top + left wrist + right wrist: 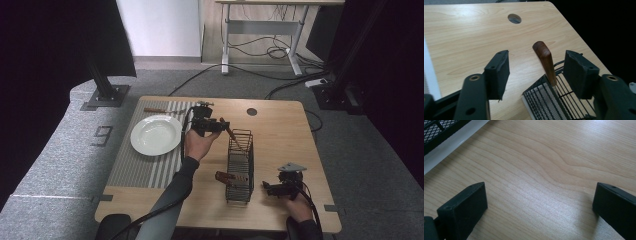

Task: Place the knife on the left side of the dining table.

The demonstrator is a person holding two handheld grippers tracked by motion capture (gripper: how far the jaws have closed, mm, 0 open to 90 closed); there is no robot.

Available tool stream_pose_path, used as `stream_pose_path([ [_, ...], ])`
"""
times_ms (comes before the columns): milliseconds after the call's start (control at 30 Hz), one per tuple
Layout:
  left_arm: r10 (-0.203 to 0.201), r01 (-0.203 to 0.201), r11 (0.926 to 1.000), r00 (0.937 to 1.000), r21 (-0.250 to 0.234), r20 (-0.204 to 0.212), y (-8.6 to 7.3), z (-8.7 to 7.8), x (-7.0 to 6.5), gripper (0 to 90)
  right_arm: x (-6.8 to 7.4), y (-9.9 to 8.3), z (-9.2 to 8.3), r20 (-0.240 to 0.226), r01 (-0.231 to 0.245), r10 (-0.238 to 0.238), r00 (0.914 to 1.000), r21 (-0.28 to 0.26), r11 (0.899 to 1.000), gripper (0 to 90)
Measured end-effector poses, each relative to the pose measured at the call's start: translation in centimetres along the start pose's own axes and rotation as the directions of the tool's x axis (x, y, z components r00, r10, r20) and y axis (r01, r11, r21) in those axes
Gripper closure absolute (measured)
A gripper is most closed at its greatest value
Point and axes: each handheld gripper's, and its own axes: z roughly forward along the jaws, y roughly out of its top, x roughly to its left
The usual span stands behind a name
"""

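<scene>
left gripper (536,72) at the wooden handle (545,62) in the wire basket (239,167)

nearest, the right gripper (539,207) rests spread wide over bare table (544,157), with the basket's edge cut off at its corner. farther on, the left gripper's pads (499,72) flank the upright handle without touching it; mesh hides its lower end. another wooden handle (225,176) sticks out low. beyond sits a white plate (156,134).

We see our left claw (536,72) with its two black jaws apart around a brown wooden handle (545,62), not touching it. The handle rises from a black wire basket (549,102) on the pale wooden surface (469,32).
</scene>
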Motion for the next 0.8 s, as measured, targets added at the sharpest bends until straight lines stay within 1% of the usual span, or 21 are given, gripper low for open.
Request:
stream_pose_path([
  [100, -0.019, 0.019, 0.9998, 0.9997, 0.001, 0.015, 0.1, 0.4, 0.1, 44.8, 0.0, 0.0, 0.0, 0.0, 0.0, 0.0, 1.0, 0.0, 1.0, 0.0],
  [167, -0.03, 0.029, 0.9995, 0.9994, 0.01, 0.017, 0.0, 0.6, 0.2, 50.3, 0.0, 0.0, 0.0, 0.0, 0.0, 0.0, 1.0, 0.0, 1.0, 0.0],
  [200, -0.034, 0.034, 0.9994, 0.9991, 0.012, 0.025, 0.0, 0.7, 0.3, 54.4, 0.0, 0.0, 0.0, 0.0, 0.0, 0.0, 1.0, 0.0, 1.0, 0.0],
  [267, -0.052, 0.052, 0.9986, 0.997, 0.008, 0.057, 0.0, 0.7, 0.5, 59.0, 0.0, 0.0, 0.0, 0.0, 0.0, 0.0, 1.0, 0.0, 1.0, 0.0],
  [367, -0.046, 0.046, 0.9989, 0.9952, 0.005, 0.086, 0.0, 0.6, 0.4, 69.1, 0.0, 0.0, 0.0, 0.0, 0.0, 0.0, 1.0, 0.0, 1.0, 0.0],
  [400, -0.042, 0.042, 0.9991, 0.9954, 0.005, 0.086, 0.0, 0.6, 0.3, 71.5, 0.0, 0.0, 0.0, 0.0, 0.0, 0.0, 1.0, 0.0, 1.0, 0.0],
  [433, -0.044, 0.044, 0.999, 0.9946, 0.004, 0.094, 0.0, 0.6, 0.4, 71.9, 0.0, 0.0, 0.0, 0.0, 0.0, 0.0, 1.0, 0.0, 1.0, 0.0],
  [467, -0.056, 0.056, 0.9984, 0.9925, 0.005, 0.108, 0.0, 0.6, 0.4, 72.7, 0.0, 0.0, 0.0, 0.0, 0.0, 0.0, 1.0, 0.0, 1.0, 0.0],
  [500, -0.056, 0.056, 0.9984, 0.9925, 0.005, 0.108, 0.0, 0.6, 0.4, 73.9, 0.0, 0.0, 0.0, 0.0, 0.0, 0.0, 1.0, 0.0, 1.0, 0.0],
  [533, -0.07, 0.071, 0.9975, 0.9887, -0.004, 0.133, 0.0, 0.4, 0.6, 75.5, 0.0, 0.0, 0.0, 0.0, 0.0, 0.0, 1.0, 0.0, 1.0, 0.0],
  [567, -0.068, 0.07, 0.9975, 0.9878, -0.007, 0.14, 0.0, 0.3, 0.6, 76.5, 0.0, 0.0, 0.0, 0.0, 0.0, 0.0, 1.0, 0.0, 1.0, 0.0],
  [633, -0.072, 0.077, 0.9968, 0.9839, -0.022, 0.164, 0.1, 0.0, 0.6, 79.2, 0.0, 0.0, 0.0, 0.001, 0.002, -0.002, 1.0, -0.001, 1.0, 0.0],
  [667, -0.065, 0.07, 0.9972, 0.9854, -0.027, 0.158, 0.1, -0.2, 0.6, 79.9, 0.0, 0.0, 0.0, 0.0, 0.001, -0.001, 1.0, -0.001, 1.0, 0.0],
  [700, -0.065, 0.07, 0.9972, 0.9854, -0.027, 0.158, 0.1, -0.2, 0.6, 80.1, 0.0, 0.0, 0.0, 0.0, 0.001, -0.001, 1.0, -0.001, 1.0, 0.0],
  [733, -0.054, 0.061, 0.9973, 0.9866, -0.04, 0.154, 0.3, -0.7, 0.4, 80.2, 0.0, 0.0, 0.0, 0.0, 0.001, -0.001, 1.0, -0.001, 1.0, 0.0],
  [800, -0.055, 0.063, 0.997, 0.9858, -0.045, 0.159, 0.4, -0.9, 0.4, 80.3, 0.0, 0.0, 0.0, 0.0, 0.001, -0.001, 1.0, -0.001, 1.0, 0.0],
])
